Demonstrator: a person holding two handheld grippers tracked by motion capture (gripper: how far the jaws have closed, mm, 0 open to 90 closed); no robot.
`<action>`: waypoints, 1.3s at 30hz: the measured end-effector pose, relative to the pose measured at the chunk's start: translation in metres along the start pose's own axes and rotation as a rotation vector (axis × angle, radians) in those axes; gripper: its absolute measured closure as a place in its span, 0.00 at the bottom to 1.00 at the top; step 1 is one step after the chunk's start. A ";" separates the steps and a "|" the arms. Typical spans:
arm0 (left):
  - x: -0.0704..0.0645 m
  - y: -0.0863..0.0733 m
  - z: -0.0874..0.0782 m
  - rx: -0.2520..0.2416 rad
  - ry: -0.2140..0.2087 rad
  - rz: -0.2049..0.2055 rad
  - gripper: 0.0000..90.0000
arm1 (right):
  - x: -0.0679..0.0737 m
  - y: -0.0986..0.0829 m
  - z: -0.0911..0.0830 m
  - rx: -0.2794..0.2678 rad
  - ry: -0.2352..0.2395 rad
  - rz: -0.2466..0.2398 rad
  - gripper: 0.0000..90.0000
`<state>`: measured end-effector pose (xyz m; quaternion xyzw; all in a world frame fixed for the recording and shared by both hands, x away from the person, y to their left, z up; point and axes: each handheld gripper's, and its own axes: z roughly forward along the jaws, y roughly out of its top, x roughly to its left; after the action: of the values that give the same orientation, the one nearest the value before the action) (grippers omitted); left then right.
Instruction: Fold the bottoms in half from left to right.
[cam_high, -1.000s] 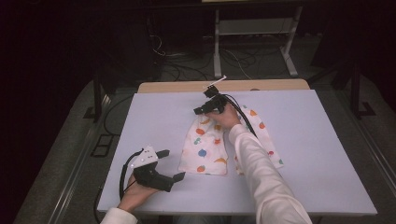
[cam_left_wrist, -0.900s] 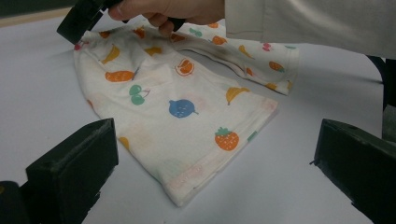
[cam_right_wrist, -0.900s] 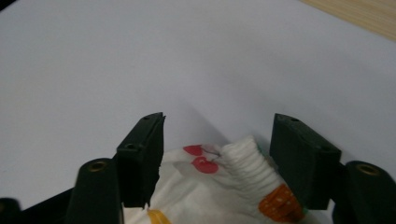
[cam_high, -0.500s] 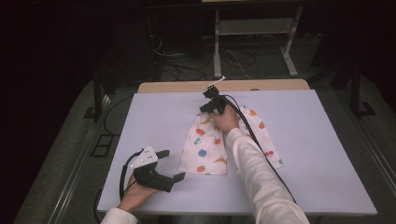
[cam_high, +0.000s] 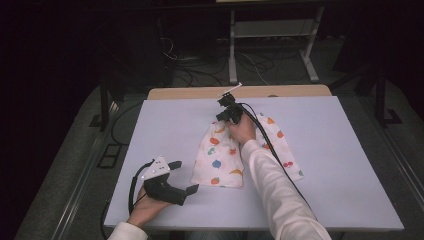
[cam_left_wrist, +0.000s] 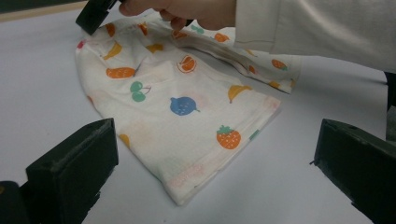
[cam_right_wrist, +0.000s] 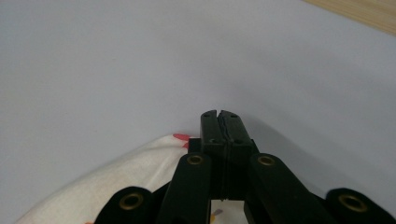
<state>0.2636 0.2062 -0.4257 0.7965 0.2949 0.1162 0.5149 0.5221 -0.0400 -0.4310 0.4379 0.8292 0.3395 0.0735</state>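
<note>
A white cloth printed with coloured fruit lies folded and flat in the middle of the table. My right gripper is at the cloth's far edge, low over it, its jaws pressed together. In the right gripper view the shut tips reach just past the cloth's edge, and no fabric shows between them. My left gripper rests at the front left of the table, open, a short way from the cloth's near corner. In the left gripper view the cloth lies ahead between the wide jaws, with the right gripper beyond it.
The pale grey table has bare room to the left and right of the cloth. A wooden strip runs along its far edge. Past it are a metal stand and cables on a dark floor. The right sleeve crosses the cloth.
The right gripper has come slightly nearer and lower at the cloth's far edge. The left gripper has stayed where it was.
</note>
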 end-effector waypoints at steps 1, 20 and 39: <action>0.000 0.000 0.000 0.004 0.004 -0.001 0.00 | -0.001 -0.001 -0.002 -0.004 0.003 -0.003 0.98; 0.013 0.014 0.017 0.062 0.068 -0.121 0.00 | -0.008 -0.015 -0.023 -0.089 0.054 0.024 0.98; 0.032 0.004 0.027 0.168 0.087 -0.273 0.15 | -0.007 -0.021 -0.030 -0.114 0.063 0.023 0.98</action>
<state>0.3036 0.2038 -0.4380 0.7836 0.4309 0.0544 0.4442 0.4995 -0.0685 -0.4225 0.4314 0.8054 0.4007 0.0683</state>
